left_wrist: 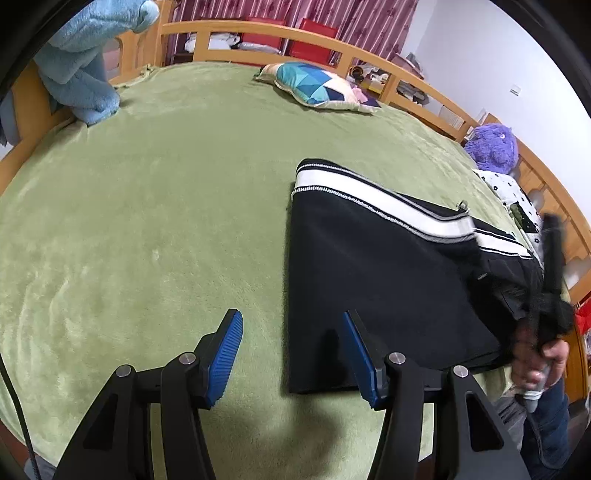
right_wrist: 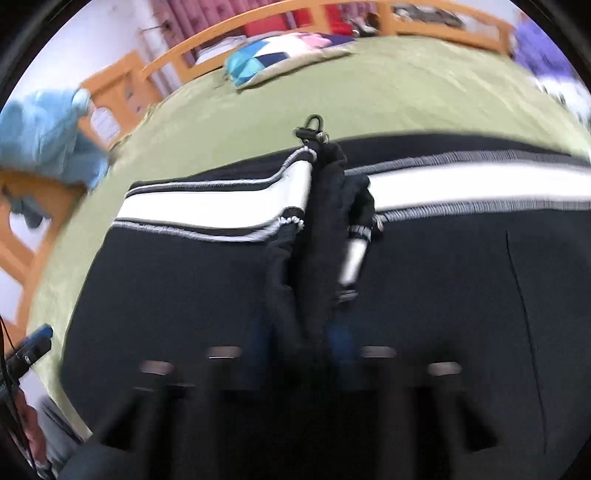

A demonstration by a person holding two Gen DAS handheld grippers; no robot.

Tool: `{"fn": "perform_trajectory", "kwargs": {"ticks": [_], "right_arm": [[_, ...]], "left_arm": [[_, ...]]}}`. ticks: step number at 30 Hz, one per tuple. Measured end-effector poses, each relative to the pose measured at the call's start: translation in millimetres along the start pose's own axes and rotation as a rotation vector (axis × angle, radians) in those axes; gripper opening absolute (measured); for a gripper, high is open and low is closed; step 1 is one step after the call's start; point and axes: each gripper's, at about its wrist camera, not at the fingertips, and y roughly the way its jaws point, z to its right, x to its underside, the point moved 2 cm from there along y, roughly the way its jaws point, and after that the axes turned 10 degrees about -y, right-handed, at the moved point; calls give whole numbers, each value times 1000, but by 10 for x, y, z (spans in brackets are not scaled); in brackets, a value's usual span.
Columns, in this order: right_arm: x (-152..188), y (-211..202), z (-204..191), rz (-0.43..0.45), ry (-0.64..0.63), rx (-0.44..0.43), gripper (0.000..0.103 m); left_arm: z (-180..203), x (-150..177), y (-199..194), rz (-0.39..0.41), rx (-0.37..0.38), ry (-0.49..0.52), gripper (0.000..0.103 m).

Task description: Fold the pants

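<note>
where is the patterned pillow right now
In the left wrist view the pillow lies at the far side of the green blanket, near the wooden bed rail, beyond the black pants.

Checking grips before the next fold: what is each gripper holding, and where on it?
Right gripper: shut on a bunched ridge of black fabric in the middle of the pants. Left gripper: open over the green blanket, holding nothing.

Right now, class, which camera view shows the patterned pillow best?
The left wrist view: the pillow is sharp there, lying whole on the green blanket near the bed rail. The right wrist view also shows it, but motion blur smears its pattern and edges.
</note>
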Motion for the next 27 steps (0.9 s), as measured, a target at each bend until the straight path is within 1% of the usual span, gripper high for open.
{"fn": "perform_trajectory", "kwargs": {"ticks": [1,3,4,5,6,7,8,9,10,11,12,13,14,15,16,17,18,19,20,21,22,24,26,27], "right_arm": [[-51,-194,54,71,11,-27,12],[-118,-498,222,177,63,-75,12],[-142,-561,324,184,85,-64,13],[-150,-543,392,170,92,-46,14],[-139,-452,456,132,93,-25,22],[-98,-294,512,62,94,-5,35],[-38,-138,555,-14,95,21,39],[-10,-49,569,-60,91,34,39],[54,-21,585,-81,81,16,39],[104,-71,610,-63,85,0,39],[180,-194,634,-21,102,-8,43],[241,-307,655,11,112,3,53],[311,-441,688,47,114,34,59],[365,-515,727,72,118,65,68],[437,-611,768,98,127,111,69],[520,-689,817,105,126,149,69],[588,-710,864,77,121,164,68],[658,-695,914,20,115,187,65],[670,-666,946,-22,112,214,60],[714,-680,994,-34,118,262,47],[776,-749,1059,-6,134,314,41],[888,-903,1116,55,172,331,45],[948,-907,1182,36,202,312,47],[963,-887,1203,23,202,296,50]], "left_arm": [[3,-13,4,-8,8,-7,52],[25,-31,2,-11,26,-11,52],[49,-43,14,-14,32,-9,52],[88,-56,37,-18,37,-7,52],[138,-70,72,-24,44,-5,52],[171,-85,103,-29,49,-3,52],[225,-97,139,-35,56,-1,52],[267,-99,164,-38,62,2,52],[319,-107,198,-40,68,8,53],[350,-112,236,-43,68,14,53],[360,-114,269,-47,62,17,53],[373,-122,337,-58,44,21,53],[370,-133,408,-74,29,23,53],[371,-132,474,-89,25,27,53],[378,-125,547,-106,20,34,53],[380,-105,598,-116,11,37,53],[383,-70,654,-123,4,37,53],[367,-61,701,-125,5,32,53],[345,-49,737,-121,14,16,53],[332,-38,757,-118,30,-1,53],[318,-32,768,-115,46,-12,53],[309,-27,783,-110,57,-18,53],[329,-19,800,-112,58,-18,53],[353,-18,817,-123,55,3,55]]}}
